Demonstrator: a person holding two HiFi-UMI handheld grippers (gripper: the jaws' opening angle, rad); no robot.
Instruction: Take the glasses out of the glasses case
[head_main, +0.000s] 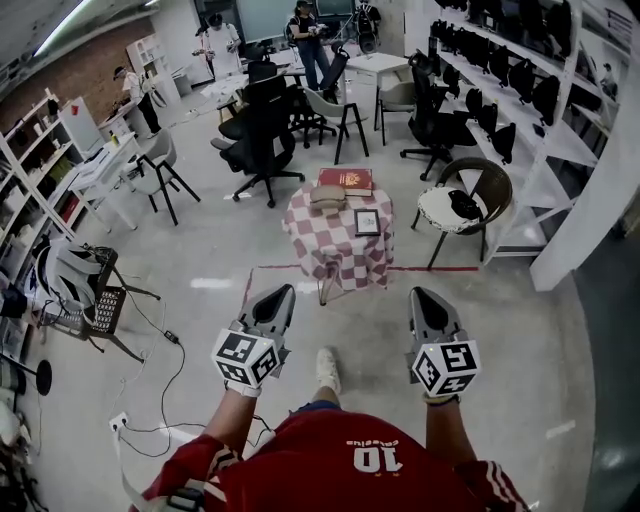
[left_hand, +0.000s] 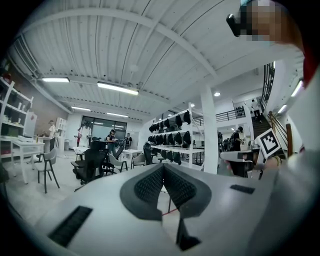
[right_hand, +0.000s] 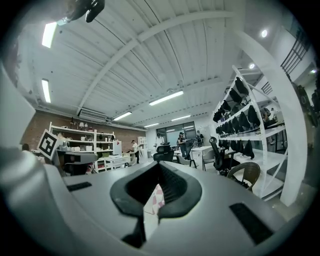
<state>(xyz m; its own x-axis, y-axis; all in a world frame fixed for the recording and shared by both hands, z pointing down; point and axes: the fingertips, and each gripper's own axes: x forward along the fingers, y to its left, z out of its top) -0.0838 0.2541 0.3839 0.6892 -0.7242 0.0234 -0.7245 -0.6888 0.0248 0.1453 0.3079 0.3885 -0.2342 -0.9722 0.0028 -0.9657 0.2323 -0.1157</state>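
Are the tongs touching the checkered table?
No, the left tongs and right tongs are both held well short of the checkered table.

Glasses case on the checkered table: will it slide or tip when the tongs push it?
The glasses case lies flat and low, so tipping seems unlikely. It looks small and probably light, so a sideways push may slide it or ruck the draped checkered cloth. Stiffness is unclear from this distance.

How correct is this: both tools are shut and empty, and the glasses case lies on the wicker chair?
Wrong in one point: the head view shows the glasses case on the checked table, not on the wicker chair. The left tool and right tool are shut and empty.
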